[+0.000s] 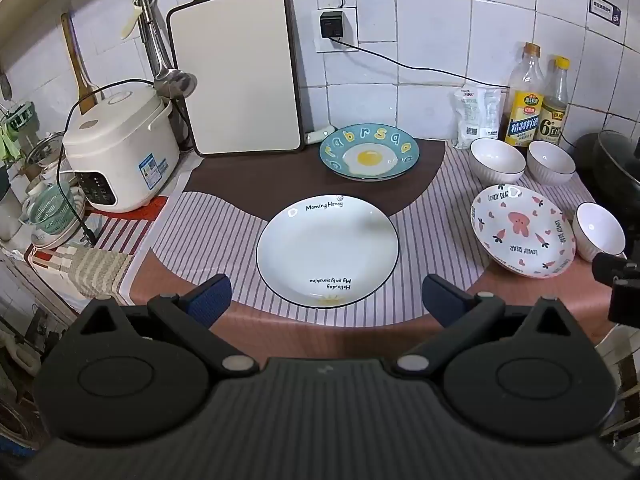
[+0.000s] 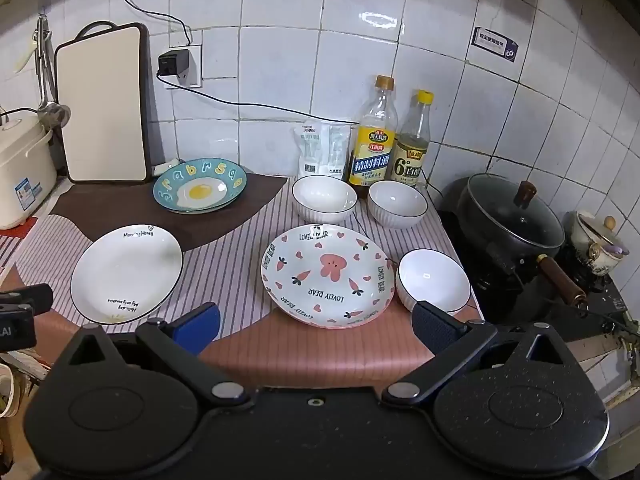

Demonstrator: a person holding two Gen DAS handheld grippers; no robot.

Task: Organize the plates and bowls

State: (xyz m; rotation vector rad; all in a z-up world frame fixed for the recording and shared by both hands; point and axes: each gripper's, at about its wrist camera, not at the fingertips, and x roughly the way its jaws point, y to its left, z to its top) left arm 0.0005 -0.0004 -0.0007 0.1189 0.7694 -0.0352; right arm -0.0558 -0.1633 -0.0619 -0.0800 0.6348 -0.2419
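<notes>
A white plate (image 1: 327,250) (image 2: 126,273) with a black rim lies on the striped mat, just ahead of my left gripper (image 1: 326,300), which is open and holds nothing. A pink bunny plate (image 2: 327,275) (image 1: 523,230) sits ahead of my right gripper (image 2: 316,326), also open and empty. A teal fried-egg plate (image 1: 369,152) (image 2: 199,186) rests on the brown mat at the back. Two white ribbed bowls (image 2: 324,199) (image 2: 397,203) stand behind the pink plate. A third bowl (image 2: 433,285) touches that plate's right edge.
A rice cooker (image 1: 120,152) and an upright cutting board (image 1: 236,72) stand at the back left. Two bottles (image 2: 373,136) (image 2: 413,140) and a white pouch (image 2: 320,148) line the wall. A black lidded pot (image 2: 510,212) sits on the stove at right. The counter's front edge is near.
</notes>
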